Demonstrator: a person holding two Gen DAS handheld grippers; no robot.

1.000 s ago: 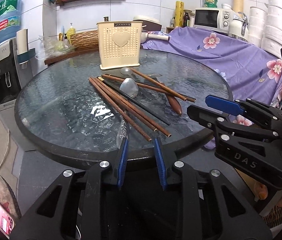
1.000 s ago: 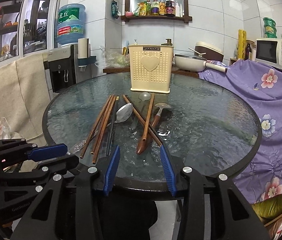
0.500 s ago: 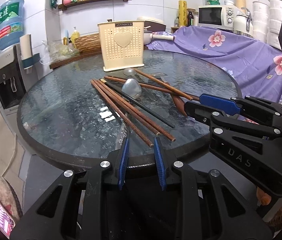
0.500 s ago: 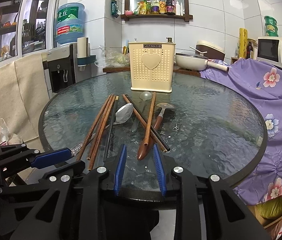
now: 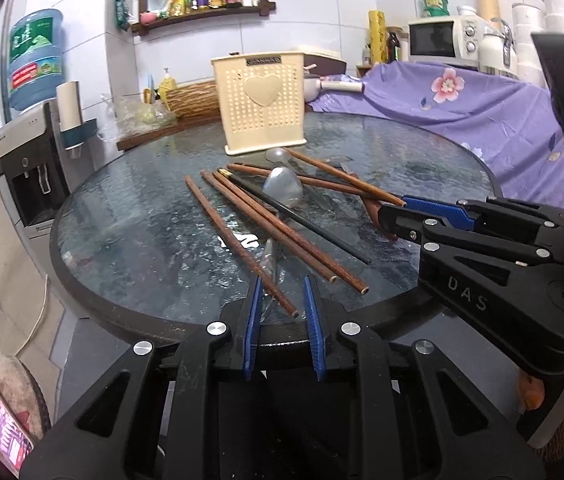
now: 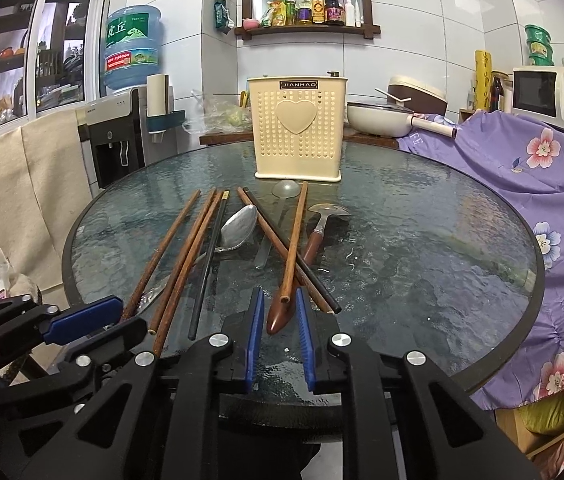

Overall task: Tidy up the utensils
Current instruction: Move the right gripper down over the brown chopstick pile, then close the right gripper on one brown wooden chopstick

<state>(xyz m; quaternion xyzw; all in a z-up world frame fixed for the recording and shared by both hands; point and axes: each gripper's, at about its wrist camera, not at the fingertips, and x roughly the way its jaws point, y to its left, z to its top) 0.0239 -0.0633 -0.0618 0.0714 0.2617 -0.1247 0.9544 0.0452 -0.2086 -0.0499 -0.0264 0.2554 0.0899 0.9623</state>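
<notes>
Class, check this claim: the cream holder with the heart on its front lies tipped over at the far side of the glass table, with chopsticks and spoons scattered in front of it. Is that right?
Not quite. The cream holder stands upright, not tipped over, as the right wrist view shows. The rest holds: it sits at the far side of the glass table, with chopsticks and spoons scattered in front of it.
</notes>
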